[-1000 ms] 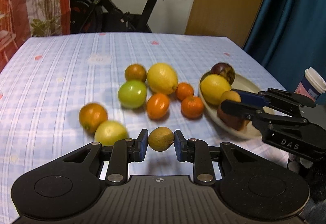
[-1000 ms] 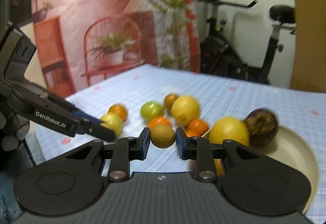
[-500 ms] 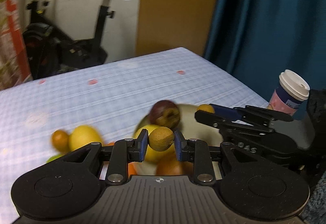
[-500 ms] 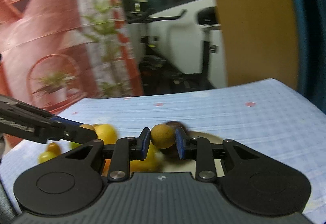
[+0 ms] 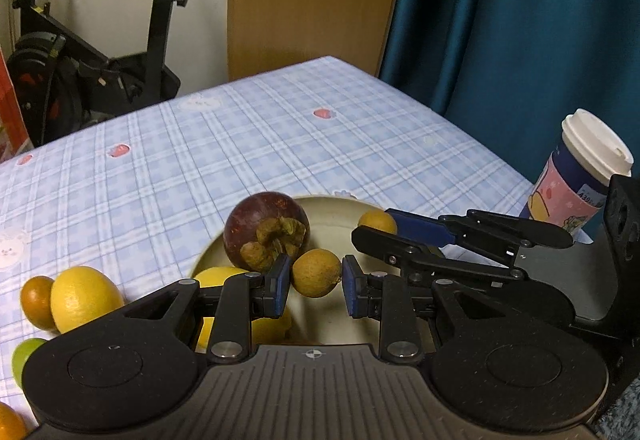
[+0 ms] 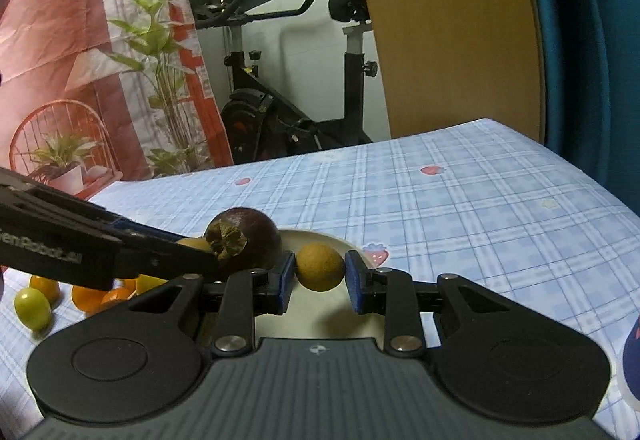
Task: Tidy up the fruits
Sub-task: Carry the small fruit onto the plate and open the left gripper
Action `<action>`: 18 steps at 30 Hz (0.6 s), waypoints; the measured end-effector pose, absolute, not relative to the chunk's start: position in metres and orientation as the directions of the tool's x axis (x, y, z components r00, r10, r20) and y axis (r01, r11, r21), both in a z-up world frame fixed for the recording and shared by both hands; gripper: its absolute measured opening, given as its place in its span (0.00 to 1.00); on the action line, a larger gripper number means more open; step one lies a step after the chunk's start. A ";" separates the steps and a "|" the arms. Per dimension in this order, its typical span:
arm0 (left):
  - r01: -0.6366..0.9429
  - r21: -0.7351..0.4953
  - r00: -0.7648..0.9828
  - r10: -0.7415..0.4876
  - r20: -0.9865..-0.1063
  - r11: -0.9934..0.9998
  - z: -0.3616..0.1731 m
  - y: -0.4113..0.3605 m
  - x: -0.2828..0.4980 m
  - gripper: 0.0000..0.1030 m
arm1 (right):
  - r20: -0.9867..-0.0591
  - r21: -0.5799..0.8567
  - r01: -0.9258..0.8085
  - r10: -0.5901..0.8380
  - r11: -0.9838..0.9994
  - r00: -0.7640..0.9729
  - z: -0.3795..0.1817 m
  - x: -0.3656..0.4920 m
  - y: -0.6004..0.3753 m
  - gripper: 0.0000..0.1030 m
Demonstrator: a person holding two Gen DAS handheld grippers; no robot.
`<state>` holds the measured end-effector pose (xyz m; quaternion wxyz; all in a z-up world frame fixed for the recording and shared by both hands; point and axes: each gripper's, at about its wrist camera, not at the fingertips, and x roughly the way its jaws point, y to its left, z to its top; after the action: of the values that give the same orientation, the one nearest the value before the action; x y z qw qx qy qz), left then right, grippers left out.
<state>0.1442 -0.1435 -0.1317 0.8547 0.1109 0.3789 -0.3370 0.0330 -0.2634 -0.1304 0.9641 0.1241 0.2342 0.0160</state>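
A: What did each gripper hold?
B: The left gripper point(image 5: 316, 282) and right gripper point(image 6: 320, 276) each clamped a small brown fruit, at centre frame above the cream plate point(image 5: 332, 213), beside the mangosteen point(image 5: 266, 230)

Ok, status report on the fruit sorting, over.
Left hand-held gripper shut on a small brown fruit. Right hand-held gripper shut on another. Both over the plate; mangosteen crowds the drop spot.

Two longans point(image 5: 317, 272), one mangosteen point(image 5: 266, 230), one plate point(image 5: 332, 209)
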 end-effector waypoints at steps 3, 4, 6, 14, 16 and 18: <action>0.668 -0.067 0.474 -0.493 -0.729 0.741 -0.134 -0.148 0.146 0.28 | -0.459 0.245 0.032 0.087 0.969 0.884 -0.131 0.035 -0.263 0.28; 0.669 -0.065 0.473 -0.491 -0.732 0.741 -0.135 -0.148 0.146 0.28 | -0.462 0.244 0.033 0.086 0.969 0.883 -0.131 0.035 -0.262 0.28; 0.669 -0.062 0.471 -0.487 -0.735 0.741 -0.137 -0.151 0.147 0.28 | -0.466 0.241 0.035 0.085 0.970 0.881 -0.131 0.038 -0.261 0.29; 0.662 -0.067 0.479 -0.490 -0.728 0.747 -0.134 -0.148 0.148 0.28 | -0.469 0.234 0.046 0.072 0.971 0.880 -0.131 0.040 -0.260 0.30; 0.659 -0.078 0.482 -0.500 -0.720 0.748 -0.130 -0.145 0.148 0.28 | -0.463 0.235 0.049 0.068 0.971 0.884 -0.130 0.039 -0.261 0.30; 0.656 -0.090 0.484 -0.508 -0.712 0.750 -0.127 -0.142 0.148 0.29 | -0.460 0.235 0.052 0.064 0.971 0.886 -0.130 0.039 -0.261 0.30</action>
<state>0.1476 -0.1421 -0.1268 0.8558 0.0975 0.3775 -0.3400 0.0393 -0.2613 -0.1301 0.9634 0.1213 0.2391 0.0030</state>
